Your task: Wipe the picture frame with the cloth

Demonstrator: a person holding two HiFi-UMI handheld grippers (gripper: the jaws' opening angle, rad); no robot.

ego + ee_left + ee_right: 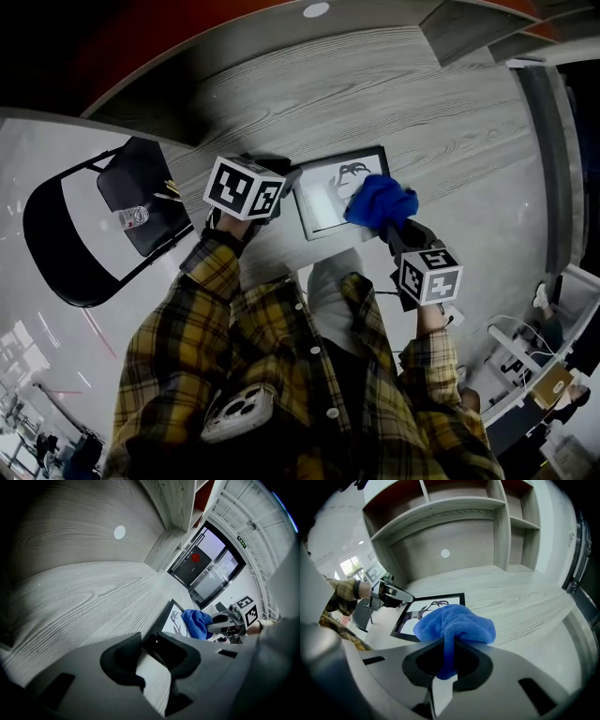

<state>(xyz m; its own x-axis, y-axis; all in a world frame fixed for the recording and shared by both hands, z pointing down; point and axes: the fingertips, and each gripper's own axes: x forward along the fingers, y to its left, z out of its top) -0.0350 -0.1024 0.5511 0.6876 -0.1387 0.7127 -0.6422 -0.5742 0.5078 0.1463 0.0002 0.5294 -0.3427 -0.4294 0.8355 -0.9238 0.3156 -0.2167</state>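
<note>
A black picture frame (323, 208) with a white print lies flat on the grey wood-grain table (375, 94). My left gripper (286, 183) is at the frame's left corner, and in the left gripper view the dark corner (165, 616) sits between its closed jaws (150, 641). My right gripper (392, 230) is shut on a bunched blue cloth (380, 202), which lies over the frame's right part. In the right gripper view the cloth (454, 623) bulges out of the jaws (447, 656) and hides part of the frame (424, 613). The left gripper (396, 597) shows beyond it.
A black folding chair (122, 216) stands left of the table with small items on its seat. Open shelves (440, 508) rise behind the table. A phone (239, 412) sits in the person's shirt pocket. White desks (525, 375) stand at the lower right.
</note>
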